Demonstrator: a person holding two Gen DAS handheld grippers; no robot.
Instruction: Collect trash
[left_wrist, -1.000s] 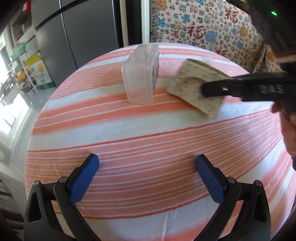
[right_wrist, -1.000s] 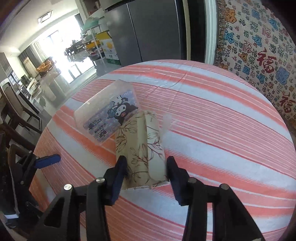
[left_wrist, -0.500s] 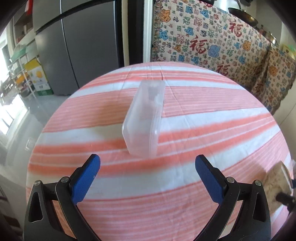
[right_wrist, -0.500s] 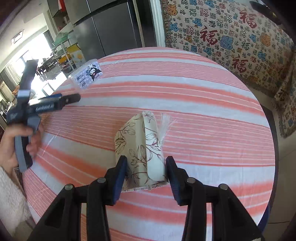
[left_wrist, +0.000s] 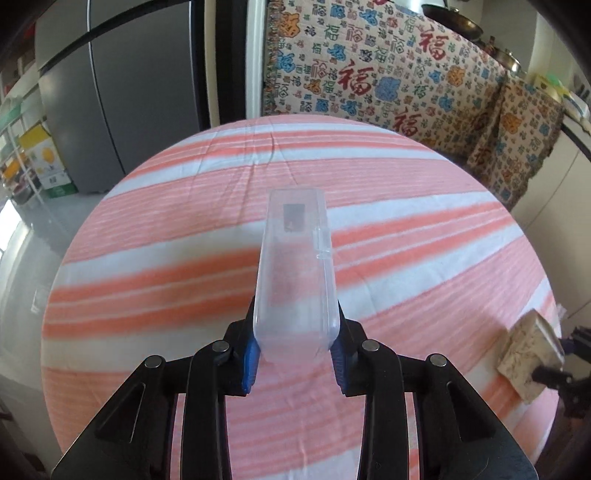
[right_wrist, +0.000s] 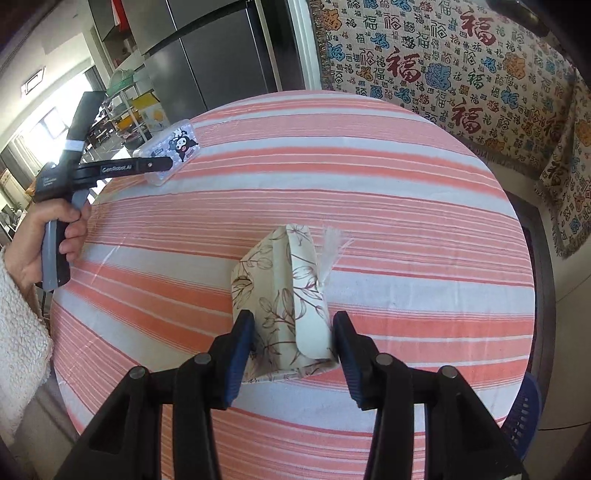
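Observation:
My left gripper (left_wrist: 295, 354) is shut on a clear plastic box (left_wrist: 297, 273), gripping its near end; the box points away over the striped tablecloth (left_wrist: 166, 280). In the right wrist view the same box (right_wrist: 171, 151), with a cartoon sticker, sits in the left gripper (right_wrist: 168, 162) at the table's far left. My right gripper (right_wrist: 293, 339) is shut on a cream tissue pack with a leaf print (right_wrist: 284, 299), a wisp of clear wrap at its far end. The pack also shows at the right edge of the left wrist view (left_wrist: 528, 354).
The round table has a red and white striped cloth (right_wrist: 406, 221). A patterned throw covers a sofa (left_wrist: 388, 74) behind it. A grey fridge (left_wrist: 122, 92) stands at the back left. A blue basket (right_wrist: 526, 417) shows below the table's right edge.
My left gripper has closed on the clear box, which was lying free between open fingers before. My right gripper has kept the tissue pack and drawn away from the box toward the table's right side.

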